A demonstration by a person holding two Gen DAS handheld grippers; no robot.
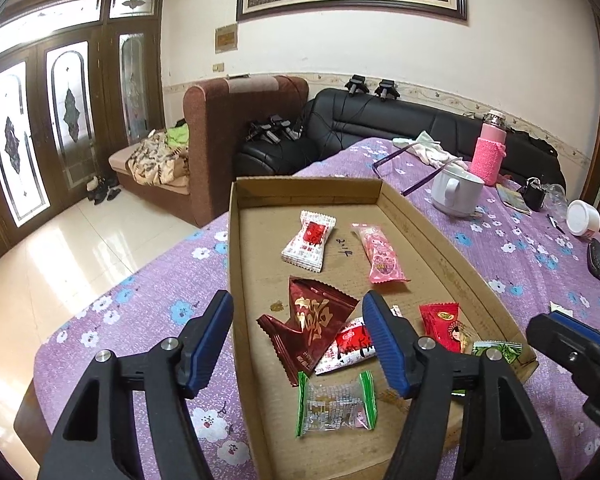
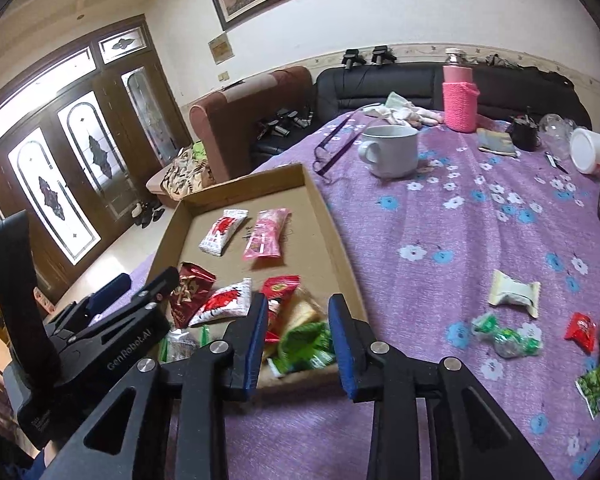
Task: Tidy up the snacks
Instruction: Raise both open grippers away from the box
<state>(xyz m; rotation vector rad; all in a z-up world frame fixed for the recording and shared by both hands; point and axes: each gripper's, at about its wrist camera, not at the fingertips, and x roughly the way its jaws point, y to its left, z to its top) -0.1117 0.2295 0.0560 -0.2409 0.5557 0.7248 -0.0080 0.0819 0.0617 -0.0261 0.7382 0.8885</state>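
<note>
Bench [image 2: 480, 208] under a purple flowered cloth carries everything. Cardboard tray [image 1: 236, 240] sits at its left side, long axis running away from the cameras. In the tray: white-and-red packet [image 1: 309, 246] and pink packet [image 1: 380, 258] at the far end, dark red triangular pouch [image 1: 314, 326] mid-tray, clear green-edged wrapper [image 1: 334, 404] nearest, red packet [image 1: 440, 322] by the right wall. Loose on the cloth right of the tray: cream wrapper [image 2: 514, 292], green twist candy [image 2: 504, 338], small red candy [image 2: 580, 330]. Left gripper [image 1: 298, 340]: fingers wide apart, straddling the tray's left wall, holding nothing. Right gripper [image 2: 298, 340]: fingers slightly apart over the tray's near right corner, green packet [image 2: 304, 346] seen between them, not pinched.
</note>
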